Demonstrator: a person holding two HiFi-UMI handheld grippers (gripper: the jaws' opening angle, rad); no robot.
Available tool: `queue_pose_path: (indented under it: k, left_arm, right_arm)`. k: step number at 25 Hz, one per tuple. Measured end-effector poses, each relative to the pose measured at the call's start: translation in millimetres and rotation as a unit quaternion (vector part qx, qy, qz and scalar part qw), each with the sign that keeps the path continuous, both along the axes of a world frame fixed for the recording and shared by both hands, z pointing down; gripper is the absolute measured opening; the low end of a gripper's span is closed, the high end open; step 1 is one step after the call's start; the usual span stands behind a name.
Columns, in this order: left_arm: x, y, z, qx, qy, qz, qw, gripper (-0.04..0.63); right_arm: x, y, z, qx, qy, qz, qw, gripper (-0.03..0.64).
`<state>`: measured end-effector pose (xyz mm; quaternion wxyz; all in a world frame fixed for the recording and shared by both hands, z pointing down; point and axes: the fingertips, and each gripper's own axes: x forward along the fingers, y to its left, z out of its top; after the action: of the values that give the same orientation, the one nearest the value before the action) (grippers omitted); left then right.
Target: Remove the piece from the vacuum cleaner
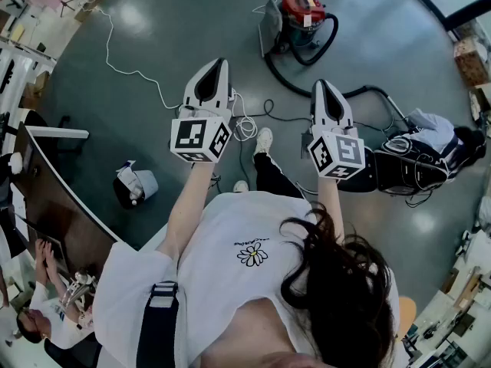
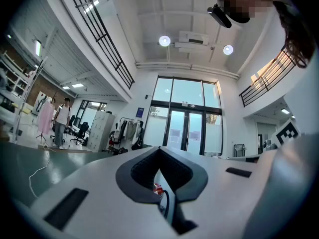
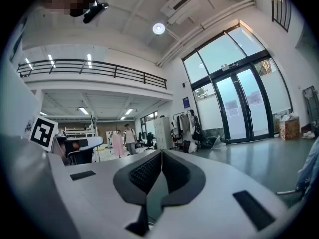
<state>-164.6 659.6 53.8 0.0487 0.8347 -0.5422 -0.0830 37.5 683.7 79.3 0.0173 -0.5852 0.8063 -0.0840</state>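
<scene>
Left gripper (image 1: 217,63) and right gripper (image 1: 323,84): jaws pressed together, nothing pinched, both held out in front. Step looks like the approach. Best to close in, lower, and spread the jaws before reaching. Vacuum cleaner (image 1: 301,15) sits on the floor ahead, well apart from both, its black hose (image 1: 285,82) trailing toward the right gripper.

At 12 o'clock the vacuum (image 1: 301,14) is red on top and grey below, with a black hose (image 1: 282,77). The floor (image 1: 153,44) is glossy dark grey-green. The left gripper (image 1: 219,62) and right gripper (image 1: 322,83) are white with black ribbed pads; each cube (image 1: 201,138) bears black-and-white square markers. At 3 o'clock the bag (image 1: 410,167) is black. The shirt (image 1: 222,282) is white with a yellow-centred daisy.
</scene>
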Motion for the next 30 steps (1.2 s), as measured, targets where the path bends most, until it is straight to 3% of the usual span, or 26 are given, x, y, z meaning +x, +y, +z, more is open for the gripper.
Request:
queue_pose_path:
  k: [10,19,25,30]
  left_arm:
    - [49.1,-151.3,-27.5,0.017,-0.004,-0.003,0.9998,0.000]
    - [82.1,-235.3,-29.0,0.012,-0.011,0.008,0.9998,0.000]
    - [101.9,-309.9,-24.5,0.007,-0.006,0.037,0.9993,0.001]
    - [101.5,-404.9,-6.8,-0.009,0.013,0.046,0.9988,0.000]
  right_arm:
    - [55.6,-145.3,-5.1,0.005,0.027,0.008,1.000,0.012]
    - [105.5,-217.3,-2.7,0.004,0.004,0.039,0.999,0.012]
    - [109.9,-278.8,5.7,-0.015,0.003,0.054,0.998,0.012]
    - [104.8,-366.9,16.2,-0.029,0.022,0.058,0.998,0.012]
